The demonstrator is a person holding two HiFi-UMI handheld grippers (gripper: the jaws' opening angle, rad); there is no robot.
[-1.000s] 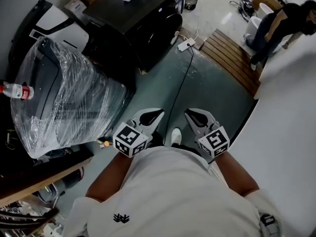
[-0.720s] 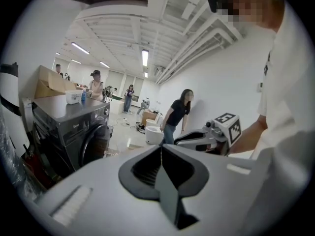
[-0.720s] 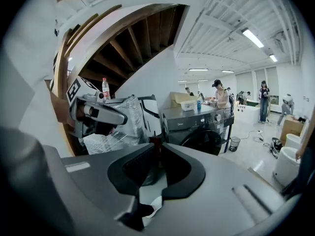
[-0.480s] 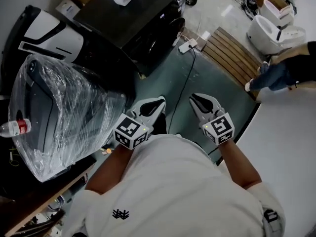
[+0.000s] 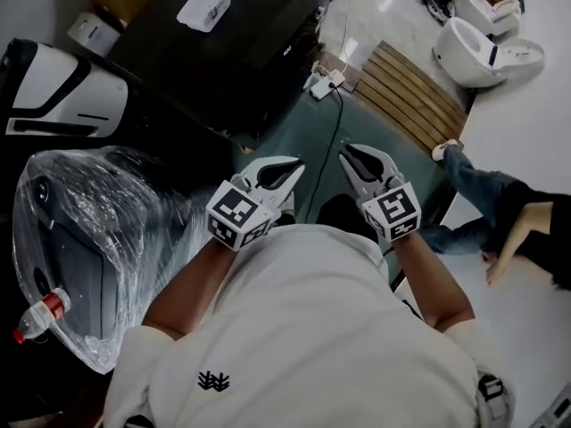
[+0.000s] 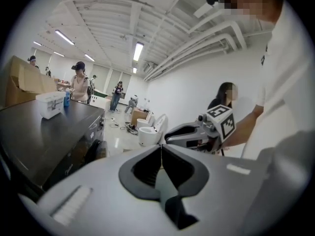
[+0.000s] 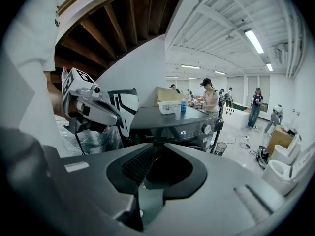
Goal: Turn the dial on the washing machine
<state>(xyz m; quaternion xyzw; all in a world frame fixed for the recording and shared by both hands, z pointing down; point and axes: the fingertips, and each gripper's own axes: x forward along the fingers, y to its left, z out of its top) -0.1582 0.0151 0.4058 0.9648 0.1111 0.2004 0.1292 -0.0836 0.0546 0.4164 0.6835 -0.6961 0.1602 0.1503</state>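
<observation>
The black washing machine (image 5: 223,47) stands ahead of me, well beyond both grippers. Its silver dial (image 7: 207,129) sits at the right end of the front panel, beside a lit display (image 7: 183,132). My left gripper (image 5: 287,169) is held in the air at waist height with its jaws shut and nothing in them. Beside it my right gripper (image 5: 351,154) points the same way. Its jaws have just been opening and stand a narrow gap apart, with nothing between them. The machine's dark top also shows in the left gripper view (image 6: 44,132).
A white box (image 5: 203,4) lies on the washer's top. A plastic-wrapped appliance (image 5: 80,239) stands at my left, with a bottle (image 5: 40,315) near it. A power strip (image 5: 323,83) and cable, a wooden slat mat (image 5: 410,83), toilets (image 5: 486,47) and a person's legs (image 5: 500,217) are at right.
Both grippers and I have moved forward toward the washing machine, which now looms larger. The wrapped appliance has slid back to my left. The person at right now shows lower in the view.
</observation>
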